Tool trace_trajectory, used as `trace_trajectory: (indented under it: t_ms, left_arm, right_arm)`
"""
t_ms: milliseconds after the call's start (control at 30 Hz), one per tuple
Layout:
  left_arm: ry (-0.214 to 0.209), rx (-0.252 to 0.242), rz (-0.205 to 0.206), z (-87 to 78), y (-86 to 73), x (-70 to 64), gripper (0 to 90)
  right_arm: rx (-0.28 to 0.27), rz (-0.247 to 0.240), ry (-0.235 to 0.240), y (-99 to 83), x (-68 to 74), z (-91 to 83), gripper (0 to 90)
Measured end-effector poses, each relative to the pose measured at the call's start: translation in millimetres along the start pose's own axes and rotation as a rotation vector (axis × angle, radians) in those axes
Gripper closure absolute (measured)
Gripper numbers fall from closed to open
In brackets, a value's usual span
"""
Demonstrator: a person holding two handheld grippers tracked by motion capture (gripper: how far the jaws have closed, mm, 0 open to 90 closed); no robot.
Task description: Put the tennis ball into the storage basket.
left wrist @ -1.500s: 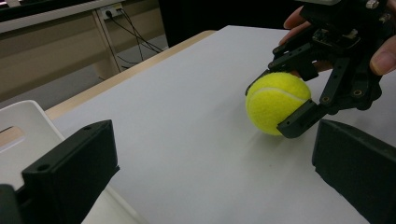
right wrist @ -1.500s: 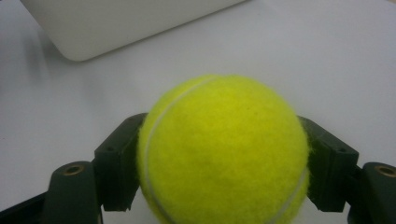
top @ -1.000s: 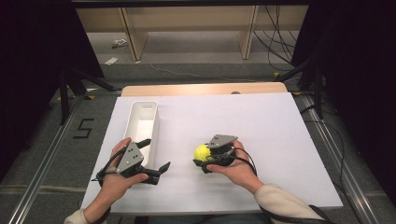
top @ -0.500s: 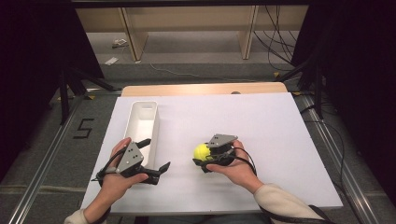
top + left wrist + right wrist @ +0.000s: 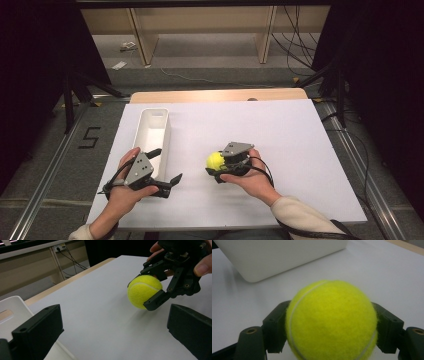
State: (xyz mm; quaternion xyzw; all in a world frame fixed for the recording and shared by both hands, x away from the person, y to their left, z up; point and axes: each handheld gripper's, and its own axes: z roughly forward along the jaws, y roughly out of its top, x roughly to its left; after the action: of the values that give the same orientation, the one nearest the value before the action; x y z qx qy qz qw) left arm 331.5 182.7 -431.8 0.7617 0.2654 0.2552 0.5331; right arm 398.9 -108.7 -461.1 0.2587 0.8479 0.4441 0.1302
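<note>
Right gripper view: tennis ball point(image 5: 332, 320) clamped between hand-held gripper point(image 5: 332, 336) jaws.

Fuzzy yellow felt tennis ball point(image 5: 331, 322), white seam smooth. Right gripper point(image 5: 216, 165) matt black plastic, grey metal-looking plate on top. Left gripper point(image 5: 166, 166) same matt black. White rectangular plastic bin point(image 5: 152, 134) smooth, slight sheen. Counter point(image 5: 280, 130) matt white sheet, pale wood far edge.

There was one tennis ball point(image 5: 215, 160), yellow-green. One white tray point(image 5: 152, 134) stood on the bench point(image 5: 280, 130), itself a single white-topped surface. Two grippers were present: a left gripper point(image 5: 167, 167) and a right gripper point(image 5: 214, 162). Two hands held them, one hand to each gripper.
</note>
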Motion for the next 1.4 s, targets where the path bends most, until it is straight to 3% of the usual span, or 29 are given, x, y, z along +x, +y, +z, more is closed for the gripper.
trace_trajectory:
  t_ms: [1400]
  left_arm:
    - [-0.004, 0.001, 0.006, 0.0, 0.6, -0.6, 0.0]
  right_arm:
    - [-0.031, 0.011, -0.014, 13.1, -3.7, 6.9, 26.6]
